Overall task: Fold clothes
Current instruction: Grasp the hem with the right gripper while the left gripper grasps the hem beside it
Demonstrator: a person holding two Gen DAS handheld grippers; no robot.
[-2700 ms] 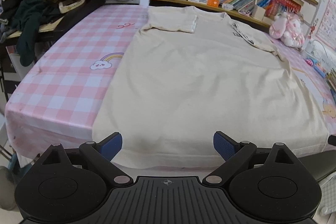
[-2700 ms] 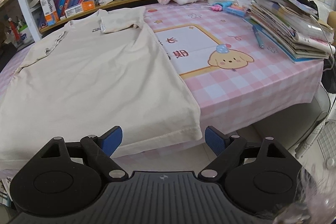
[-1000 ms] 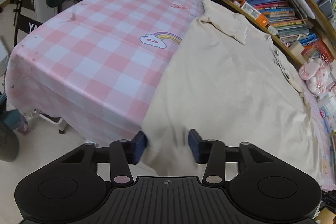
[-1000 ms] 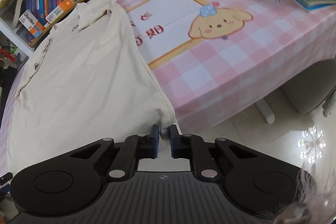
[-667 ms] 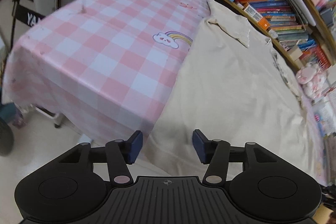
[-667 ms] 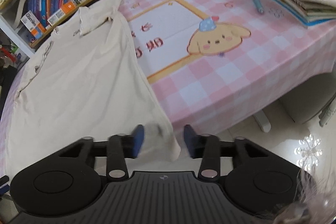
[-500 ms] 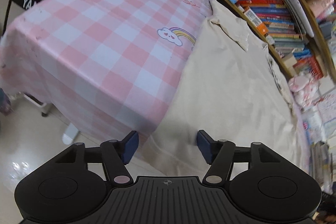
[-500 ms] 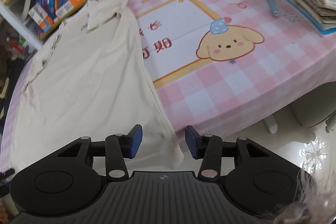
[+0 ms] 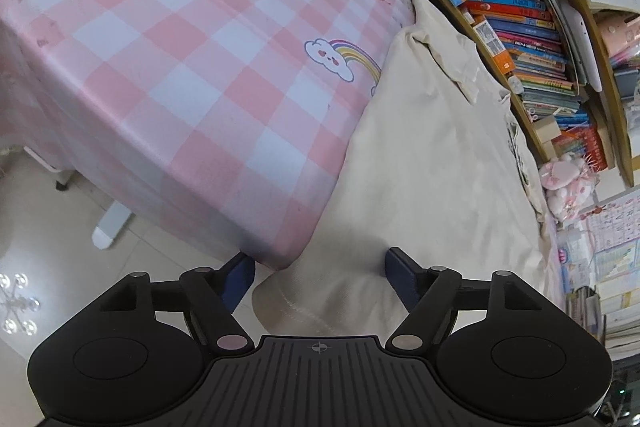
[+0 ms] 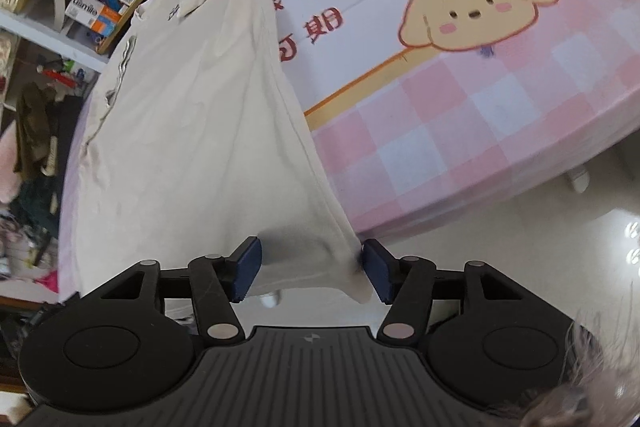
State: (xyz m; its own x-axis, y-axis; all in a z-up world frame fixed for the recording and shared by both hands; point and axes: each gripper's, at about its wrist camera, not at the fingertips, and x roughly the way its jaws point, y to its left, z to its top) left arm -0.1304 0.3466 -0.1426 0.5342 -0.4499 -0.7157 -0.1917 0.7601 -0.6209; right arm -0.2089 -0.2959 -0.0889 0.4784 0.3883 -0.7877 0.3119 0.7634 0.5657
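Observation:
A cream T-shirt point(image 9: 432, 163) lies flat on the pink checked table, sleeves folded in, hem hanging over the near edge. My left gripper point(image 9: 320, 279) is open, its jaws on either side of the shirt's left hem corner point(image 9: 296, 303) without closing on it. In the right wrist view the same shirt point(image 10: 192, 131) runs away from me. My right gripper point(image 10: 312, 267) is open around the right hem corner point(image 10: 352, 279), which touches the right finger point(image 10: 376, 267).
The pink checked tablecloth point(image 9: 192, 67) has a rainbow print point(image 9: 344, 59). Bookshelves point(image 9: 520, 27) run along the far edge with a pink plush point(image 9: 568, 179). A puppy-print mat point(image 10: 460, 11) lies right of the shirt. Tiled floor point(image 10: 540, 247) is below the table edge.
Both grippers opened wider after having narrowed on the hem corners a second ago. Both cameras moved lower and closer to the table edge, with the hem corners now between the open jaws.

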